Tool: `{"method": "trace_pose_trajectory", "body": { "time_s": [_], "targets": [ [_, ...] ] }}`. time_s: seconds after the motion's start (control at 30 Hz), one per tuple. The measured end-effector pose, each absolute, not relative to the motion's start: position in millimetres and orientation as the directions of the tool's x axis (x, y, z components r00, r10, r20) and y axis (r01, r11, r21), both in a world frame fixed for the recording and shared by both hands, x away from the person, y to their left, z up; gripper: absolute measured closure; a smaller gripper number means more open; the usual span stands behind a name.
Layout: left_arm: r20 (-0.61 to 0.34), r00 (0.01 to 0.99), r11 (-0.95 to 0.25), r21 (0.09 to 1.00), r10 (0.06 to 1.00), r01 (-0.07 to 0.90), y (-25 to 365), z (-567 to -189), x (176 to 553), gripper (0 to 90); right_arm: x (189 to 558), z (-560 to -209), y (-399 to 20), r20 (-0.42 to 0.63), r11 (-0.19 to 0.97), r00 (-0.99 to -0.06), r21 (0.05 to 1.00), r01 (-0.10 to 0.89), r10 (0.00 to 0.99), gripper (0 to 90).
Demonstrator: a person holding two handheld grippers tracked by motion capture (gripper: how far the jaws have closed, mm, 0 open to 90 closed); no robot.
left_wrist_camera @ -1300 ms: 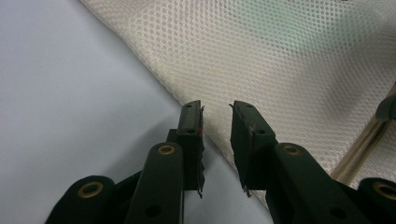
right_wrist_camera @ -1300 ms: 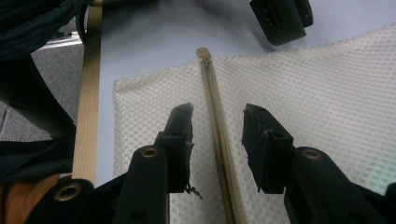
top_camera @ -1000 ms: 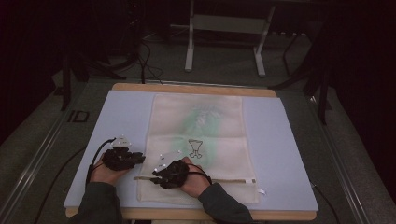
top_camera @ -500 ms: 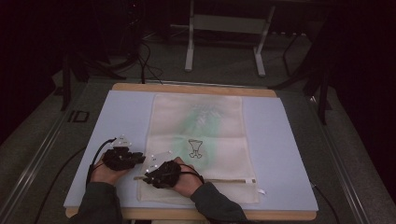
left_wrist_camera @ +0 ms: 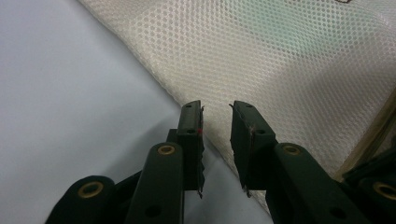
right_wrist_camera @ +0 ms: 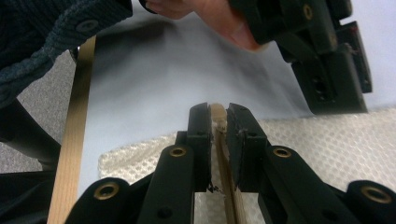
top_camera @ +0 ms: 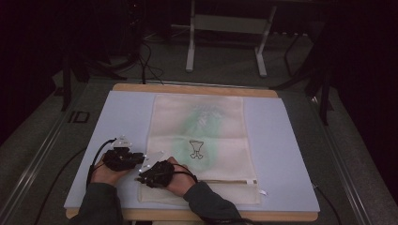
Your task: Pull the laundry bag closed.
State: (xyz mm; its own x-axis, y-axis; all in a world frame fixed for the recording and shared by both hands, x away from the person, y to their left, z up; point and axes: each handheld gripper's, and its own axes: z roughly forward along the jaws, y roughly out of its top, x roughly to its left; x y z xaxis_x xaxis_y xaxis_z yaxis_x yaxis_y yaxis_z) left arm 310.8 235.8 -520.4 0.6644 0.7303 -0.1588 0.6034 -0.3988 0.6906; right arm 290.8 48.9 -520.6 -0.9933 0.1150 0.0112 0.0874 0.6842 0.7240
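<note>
On the pale blue table mat (top_camera: pixel 291 154) lies a cream mesh laundry bag (top_camera: pixel 202 136), and at its near left corner the right gripper (right_wrist_camera: pixel 218 112), whose jaws have just been closing, pinches the bag's zipper strip (right_wrist_camera: pixel 223 158), while the left gripper (left_wrist_camera: pixel 215 109) hangs with jaws apart over the bag's left edge.

You have two grippers, left (top_camera: pixel 141 158) and right (top_camera: pixel 143 177), one mesh bag (top_camera: pixel 199 140) between them, one table (top_camera: pixel 291 140).
</note>
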Motion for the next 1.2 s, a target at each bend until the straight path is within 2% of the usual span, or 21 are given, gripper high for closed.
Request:
{"method": "trace_pose_trajectory", "body": {
  "time_s": [0.7,0.87,1.13,1.2],
  "targets": [
    [-0.159,0.657,-0.394,0.689,0.737,0.608,238,-521,312,73.3,294,-531,75,-0.011,0.721,-0.993,0.688,0.079,0.120,79.1],
    [-0.160,0.656,-0.393,0.688,0.738,0.610,238,-521,312,73.3,293,-530,80,-0.040,0.742,-0.992,0.667,0.061,0.118,81.2],
    [-0.160,0.652,-0.389,0.689,0.741,0.611,240,-521,312,73.3,294,-524,71,-0.011,0.702,-0.992,0.707,0.079,0.123,81.4],
    [-0.162,0.651,-0.386,0.690,0.742,0.612,240,-521,311,73.3,294,-520,64,-0.001,0.688,-0.993,0.721,0.084,0.122,85.5]
  ]
}}
